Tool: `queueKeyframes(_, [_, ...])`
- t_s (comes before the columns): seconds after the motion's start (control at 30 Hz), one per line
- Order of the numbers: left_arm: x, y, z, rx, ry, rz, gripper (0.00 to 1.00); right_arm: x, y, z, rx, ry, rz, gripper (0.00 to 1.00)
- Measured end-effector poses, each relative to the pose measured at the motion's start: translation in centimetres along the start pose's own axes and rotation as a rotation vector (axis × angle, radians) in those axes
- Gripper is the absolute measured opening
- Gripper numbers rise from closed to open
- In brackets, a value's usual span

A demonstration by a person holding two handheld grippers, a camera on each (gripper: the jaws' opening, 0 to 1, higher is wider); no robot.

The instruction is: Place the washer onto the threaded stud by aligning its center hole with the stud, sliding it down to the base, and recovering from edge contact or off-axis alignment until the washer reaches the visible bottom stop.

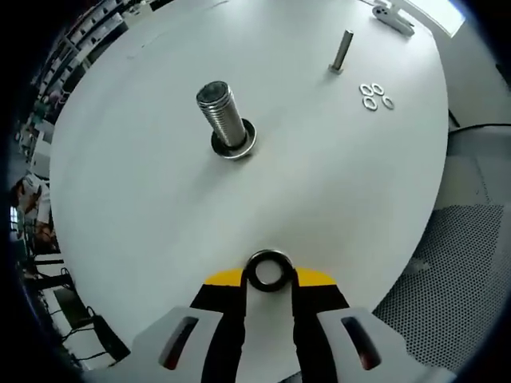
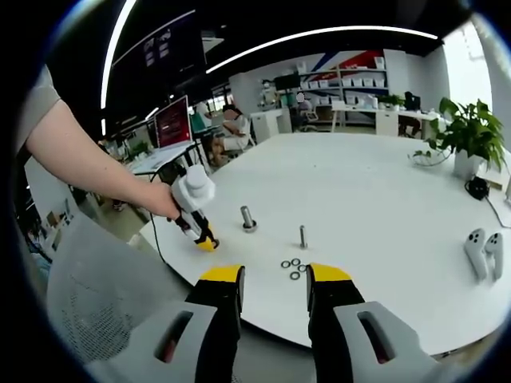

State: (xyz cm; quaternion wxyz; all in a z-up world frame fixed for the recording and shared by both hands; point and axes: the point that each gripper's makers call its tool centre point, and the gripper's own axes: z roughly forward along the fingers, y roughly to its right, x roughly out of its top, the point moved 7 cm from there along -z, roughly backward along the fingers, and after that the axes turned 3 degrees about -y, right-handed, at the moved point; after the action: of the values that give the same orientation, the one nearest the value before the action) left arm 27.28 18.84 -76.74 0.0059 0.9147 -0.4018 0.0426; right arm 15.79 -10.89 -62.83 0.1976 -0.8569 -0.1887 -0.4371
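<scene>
My left gripper (image 1: 269, 281) is shut on a dark metal washer (image 1: 269, 270), held at the jaw tips above the white table. Ahead stands a thick threaded stud (image 1: 222, 113), upright, with a washer (image 1: 235, 147) lying around its base. The held washer is well short of the stud and apart from it. In the right gripper view a hand holds the left gripper (image 2: 206, 238) over the table's near-left edge, left of the thick stud (image 2: 248, 217). My right gripper (image 2: 275, 281) stands open with nothing between its fingers, off the table's edge.
A thin stud (image 1: 342, 49) (image 2: 303, 236) stands farther on, with several small loose washers (image 1: 375, 96) (image 2: 292, 265) beside it. White controllers (image 2: 483, 251) lie at the table's right, a potted plant (image 2: 471, 132) behind them. The round table's edge (image 1: 415, 239) drops to perforated flooring.
</scene>
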Motion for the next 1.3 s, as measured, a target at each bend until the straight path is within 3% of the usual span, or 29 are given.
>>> queueKeyframes(0.77, [1.6,-1.2,-2.2,0.002,0.065,-0.001,0.19,0.0,-0.1,0.1,0.004,-0.008,-0.004,0.33])
queueKeyframes(1.3, [6.4,-2.8,-6.6,0.047,0.225,-0.006,0.19,-0.1,-0.1,0.1,0.012,-0.008,-0.006,0.33])
